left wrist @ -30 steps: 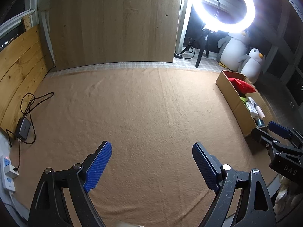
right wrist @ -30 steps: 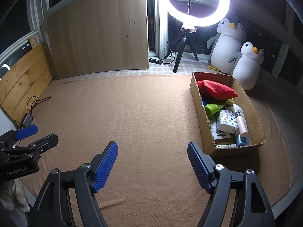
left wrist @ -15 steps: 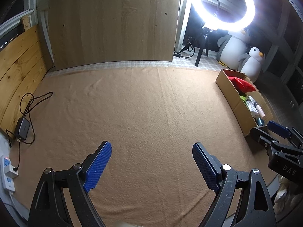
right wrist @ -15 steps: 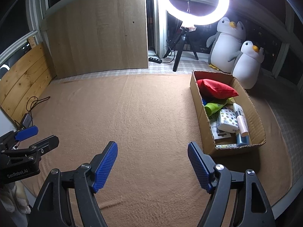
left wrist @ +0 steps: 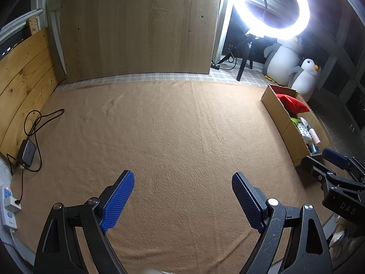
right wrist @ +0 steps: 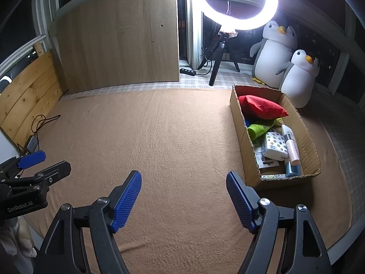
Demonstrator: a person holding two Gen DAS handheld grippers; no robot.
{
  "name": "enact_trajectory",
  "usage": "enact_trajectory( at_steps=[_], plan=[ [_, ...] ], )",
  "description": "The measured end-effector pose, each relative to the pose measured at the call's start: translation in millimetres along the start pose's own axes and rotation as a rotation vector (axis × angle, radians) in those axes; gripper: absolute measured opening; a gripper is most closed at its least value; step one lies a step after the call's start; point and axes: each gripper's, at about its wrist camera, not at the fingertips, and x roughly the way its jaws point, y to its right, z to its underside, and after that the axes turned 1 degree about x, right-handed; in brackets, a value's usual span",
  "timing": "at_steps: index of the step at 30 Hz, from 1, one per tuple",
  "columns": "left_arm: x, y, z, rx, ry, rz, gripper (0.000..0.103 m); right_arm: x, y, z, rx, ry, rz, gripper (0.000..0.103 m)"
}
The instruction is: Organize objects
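Note:
A cardboard box (right wrist: 239, 123) stands on the tan blanket at the right; it also shows in the left wrist view (left wrist: 282, 123). It holds a red pouch (right wrist: 262, 108), a green tube (right wrist: 260, 130), a spotted white pack (right wrist: 275, 146), a white-pink tube (right wrist: 290, 142) and other small items. My left gripper (left wrist: 182, 199) is open and empty above bare blanket. My right gripper (right wrist: 183, 199) is open and empty, to the left of the box's near end. Each gripper appears at the edge of the other's view.
A tan blanket (left wrist: 171, 137) covers the floor. A power adapter with cable (left wrist: 27, 151) and a power strip (left wrist: 8, 203) lie at the left edge. A ring light on a tripod (right wrist: 239, 2) and two plush penguins (right wrist: 298, 77) stand behind the box. Wooden panels (right wrist: 118, 36) line the back.
Both views have drifted very slightly; the grippers stay open and empty and nothing on the blanket has moved.

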Motion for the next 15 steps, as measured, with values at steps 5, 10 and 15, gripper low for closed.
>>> enact_trajectory(
  at_steps=[5,10,15],
  plan=[
    [-0.4,0.9,1.3,0.0,0.002,0.0,0.09,0.6,-0.7,1.1,0.001,-0.002,0.001,0.073],
    [-0.2,1.0,1.6,-0.004,-0.004,-0.005,0.09,1.1,-0.5,1.8,0.0,-0.003,0.001,0.073],
    [0.9,0.8,0.4,-0.005,-0.004,-0.009,0.093,1.5,-0.4,2.2,-0.002,-0.002,0.002,0.073]
  ],
)
